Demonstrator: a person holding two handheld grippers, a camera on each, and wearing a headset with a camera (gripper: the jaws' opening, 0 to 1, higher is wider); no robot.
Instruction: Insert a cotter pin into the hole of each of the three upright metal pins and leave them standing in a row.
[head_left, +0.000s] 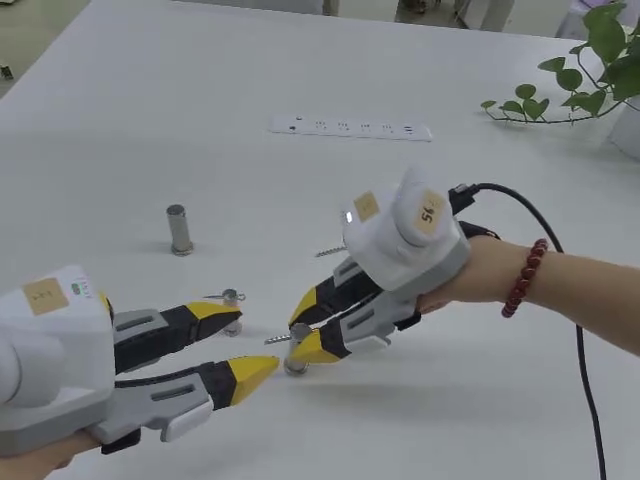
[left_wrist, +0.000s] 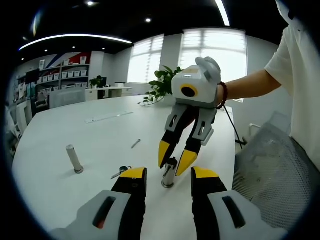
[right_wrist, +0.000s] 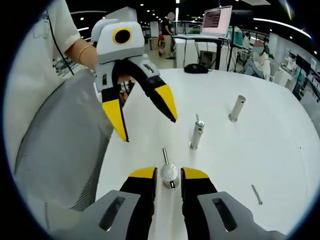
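Note:
A short metal pin (head_left: 296, 357) stands on the white table (head_left: 200, 120) with a cotter pin (head_left: 276, 340) through its top. My right gripper (head_left: 293, 338) is shut on this metal pin (right_wrist: 169, 174), whose head sits between the jaws. The left gripper (head_left: 245, 345) is open just left of it, its jaws apart on either side of the pin (left_wrist: 168, 175). A second metal pin (head_left: 232, 298) with a cotter pin in it stands behind the left jaw. The third metal pin (head_left: 180, 230) stands bare farther left. A loose cotter pin (head_left: 330, 251) lies behind the right gripper.
A white power strip (head_left: 350, 127) lies farther back on the table. A potted plant (head_left: 590, 70) stands at the far right corner. The right gripper's black cable (head_left: 560, 250) trails along the arm. A mesh chair (left_wrist: 275, 165) stands by the table's edge.

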